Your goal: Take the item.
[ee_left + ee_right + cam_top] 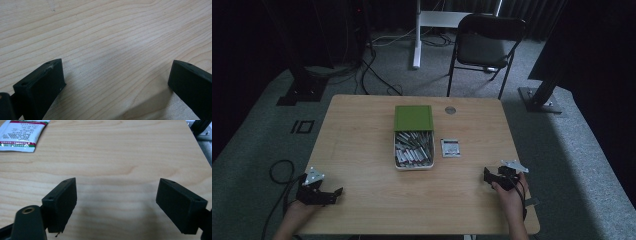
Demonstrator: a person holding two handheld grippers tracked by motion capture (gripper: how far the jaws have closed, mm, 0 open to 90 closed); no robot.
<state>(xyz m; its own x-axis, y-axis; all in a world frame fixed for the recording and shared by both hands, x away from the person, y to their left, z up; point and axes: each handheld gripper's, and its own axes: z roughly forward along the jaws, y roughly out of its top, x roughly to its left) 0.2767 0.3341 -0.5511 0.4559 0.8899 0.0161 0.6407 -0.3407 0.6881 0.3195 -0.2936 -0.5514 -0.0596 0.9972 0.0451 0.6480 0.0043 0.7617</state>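
A white box (pixel 413 150) packed with several grey sticks sits mid-table, its green lid (pixel 413 118) lying against its far end. Just right of the box lies a small white packet (pixel 450 147), whose corner reaches the upper left of the right gripper view (pixel 20 135). My left gripper (pixel 338 192) rests open at the table's near left corner, jaws wide over bare wood (pixel 117 75). My right gripper (pixel 488 176) is open near the near right edge, with bare wood between its jaws (pixel 116 195).
The wooden table (pixel 362 145) has a round grey cable grommet (pixel 450 110) near its far edge. A black folding chair (pixel 484 47) stands beyond the table, with a white desk leg (pixel 416 35) and cables on the carpet behind.
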